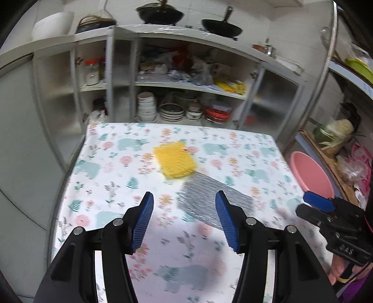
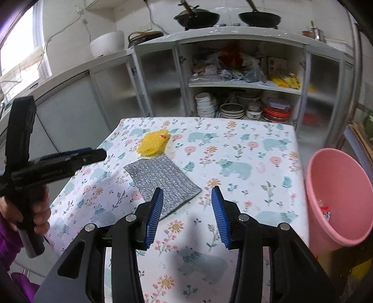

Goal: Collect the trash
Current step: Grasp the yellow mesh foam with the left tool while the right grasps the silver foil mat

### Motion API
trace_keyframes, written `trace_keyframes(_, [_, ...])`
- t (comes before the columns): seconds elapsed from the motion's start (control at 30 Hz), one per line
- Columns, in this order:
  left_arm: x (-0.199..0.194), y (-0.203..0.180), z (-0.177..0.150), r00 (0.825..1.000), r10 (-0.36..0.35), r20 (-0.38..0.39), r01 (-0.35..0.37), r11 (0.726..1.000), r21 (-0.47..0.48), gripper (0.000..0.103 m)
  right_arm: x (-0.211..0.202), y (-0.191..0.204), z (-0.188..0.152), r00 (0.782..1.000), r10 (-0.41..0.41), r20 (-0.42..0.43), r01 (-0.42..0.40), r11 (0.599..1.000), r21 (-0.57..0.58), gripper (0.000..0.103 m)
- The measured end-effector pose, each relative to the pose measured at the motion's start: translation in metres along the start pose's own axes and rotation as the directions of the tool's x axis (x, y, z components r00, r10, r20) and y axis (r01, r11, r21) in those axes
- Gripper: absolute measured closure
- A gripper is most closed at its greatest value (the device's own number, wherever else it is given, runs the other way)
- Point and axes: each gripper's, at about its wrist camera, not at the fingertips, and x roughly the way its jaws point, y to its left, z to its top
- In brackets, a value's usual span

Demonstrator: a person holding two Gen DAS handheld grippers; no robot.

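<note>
**Both grippers hover open over the counter, trash still lying on it**

In the left wrist view the left gripper [image 1: 184, 205] fills the bottom of the frame, its blue ribbed fingers [image 1: 143, 221] spread wide with nothing between them. In the right wrist view the right gripper [image 2: 187, 200] sits likewise at the bottom centre, fingers [image 2: 220, 214] parted and empty. Each gripper also shows in the other's view: the right one at the right edge of the left view, the left one at the left edge of the right view, held by a hand [image 2: 35, 209] in a purple sleeve.

Just beyond the fingers, near the middle of both frames, a silver bubble-foil pouch [image 1: 214, 198] [image 2: 163, 181] lies flat on the counter [image 1: 112, 167] [image 2: 256, 167], which wears a floral cloth printed with bears. Touching the pouch's far edge lies a yellow crinkled wrapper [image 1: 174, 160] [image 2: 152, 143].

At the right edge of the counter stands a pink bucket [image 1: 312, 172] [image 2: 338, 198]; the right view shows small scraps inside.

Farther back, across the top half of both frames, an open cabinet [image 1: 186, 86] [image 2: 244, 84] holds stacked bowls [image 1: 146, 107] [image 2: 205, 105], plates and bags, with two black woks [image 1: 160, 14] [image 2: 197, 16] on top.
</note>
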Motion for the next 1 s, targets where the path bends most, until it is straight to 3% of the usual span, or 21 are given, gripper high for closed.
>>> trace_keyframes(0.3, [0.056, 0.012, 0.028, 0.997, -0.017, -0.07, 0.01, 0.996, -0.089, 0.049, 0.031, 0.01, 0.007, 0.997, 0.049, -0.053, -0.05, 0.998, -0.027, 0.059])
trace_keyframes(0.77, [0.13, 0.021, 0.045, 0.984, 0.08, -0.161, -0.099, 0.989, -0.113, 0.049, 0.088, 0.02, 0.027, 0.988, 0.076, -0.135, -0.092, 0.989, -0.115, 0.059])
trace_keyframes(0.87, [0.136, 0.021, 0.045, 0.983, 0.082, -0.166, -0.102, 0.988, -0.114, 0.06, 0.101, 0.021, 0.032, 0.986, 0.073, -0.151, -0.094, 0.986, -0.135, 0.059])
trace_keyframes(0.97, [0.136, 0.023, 0.046, 0.987, 0.057, -0.151, -0.076, 0.989, -0.124, 0.091, 0.116, 0.022, 0.034, 0.982, 0.066, -0.178, -0.093, 0.984, -0.149, 0.059])
trace_keyframes(1.0, [0.134, 0.024, 0.045, 0.988, 0.048, -0.147, -0.068, 0.989, -0.131, 0.096, 0.119, 0.022, 0.034, 0.981, 0.065, -0.185, -0.094, 0.984, -0.152, 0.059])
